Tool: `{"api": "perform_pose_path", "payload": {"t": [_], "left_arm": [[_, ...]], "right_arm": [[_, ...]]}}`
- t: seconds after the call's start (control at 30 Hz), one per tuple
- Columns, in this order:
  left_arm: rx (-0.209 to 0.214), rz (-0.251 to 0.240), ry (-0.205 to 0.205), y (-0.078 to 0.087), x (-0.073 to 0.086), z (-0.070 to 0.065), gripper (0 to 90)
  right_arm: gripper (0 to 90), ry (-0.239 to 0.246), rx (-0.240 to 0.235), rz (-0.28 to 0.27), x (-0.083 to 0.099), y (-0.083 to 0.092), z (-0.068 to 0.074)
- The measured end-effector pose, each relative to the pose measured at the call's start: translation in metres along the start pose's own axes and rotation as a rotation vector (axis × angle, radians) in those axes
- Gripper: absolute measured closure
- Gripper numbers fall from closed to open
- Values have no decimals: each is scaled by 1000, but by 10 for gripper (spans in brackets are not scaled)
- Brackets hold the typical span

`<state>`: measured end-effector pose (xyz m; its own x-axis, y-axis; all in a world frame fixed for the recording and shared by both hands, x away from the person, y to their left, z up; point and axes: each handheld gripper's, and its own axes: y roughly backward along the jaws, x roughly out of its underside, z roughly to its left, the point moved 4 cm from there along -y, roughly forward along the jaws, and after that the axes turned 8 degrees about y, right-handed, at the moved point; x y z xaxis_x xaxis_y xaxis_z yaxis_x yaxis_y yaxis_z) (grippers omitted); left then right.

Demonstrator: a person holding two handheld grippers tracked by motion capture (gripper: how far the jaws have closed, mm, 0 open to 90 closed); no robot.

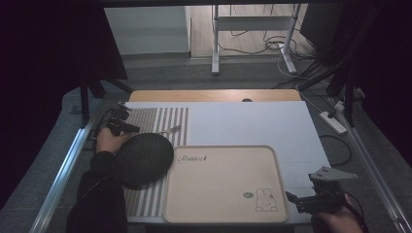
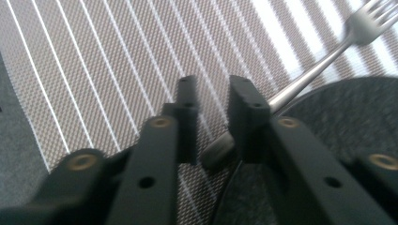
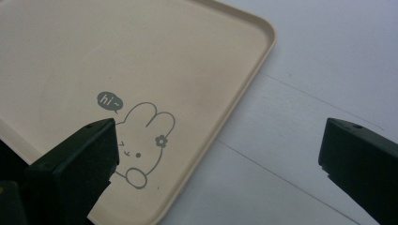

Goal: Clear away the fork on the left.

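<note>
1. The beige tray (image 1: 224,182) lies flat on the surface with nothing in it but a printed rabbit.
2. The fork (image 2: 309,75) lies on the striped placemat (image 2: 117,61); the dark round plate (image 1: 143,159) hides part of its handle.
3. The left gripper (image 2: 211,101) stands slightly parted around the handle end; contact is unclear.
4. The right gripper (image 3: 218,150) gapes wide, empty, above the tray's corner.
</note>
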<state>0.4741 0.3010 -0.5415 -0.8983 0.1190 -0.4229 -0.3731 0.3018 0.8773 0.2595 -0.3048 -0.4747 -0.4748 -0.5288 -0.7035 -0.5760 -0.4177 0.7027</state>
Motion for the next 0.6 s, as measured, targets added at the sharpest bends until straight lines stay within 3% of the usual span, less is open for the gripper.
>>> {"api": "perform_pose_path", "payload": {"t": [0.17,0.3,0.43,0.5,0.6], "left_arm": [[8,-26,-11,2,-7,-8,467],[46,-49,-8,4,-14,-18,224],[55,-27,-53,-1,-20,-31,62],[41,6,-110,-8,-23,-42,26],[32,35,-155,-16,-26,-53,0]], "right_arm": [[0,5,1,-1,0,0,0],[0,7,1,1,0,0,0],[0,6,1,1,0,0,1],[0,8,1,1,0,0,1],[0,9,0,1,0,0,1]]}}
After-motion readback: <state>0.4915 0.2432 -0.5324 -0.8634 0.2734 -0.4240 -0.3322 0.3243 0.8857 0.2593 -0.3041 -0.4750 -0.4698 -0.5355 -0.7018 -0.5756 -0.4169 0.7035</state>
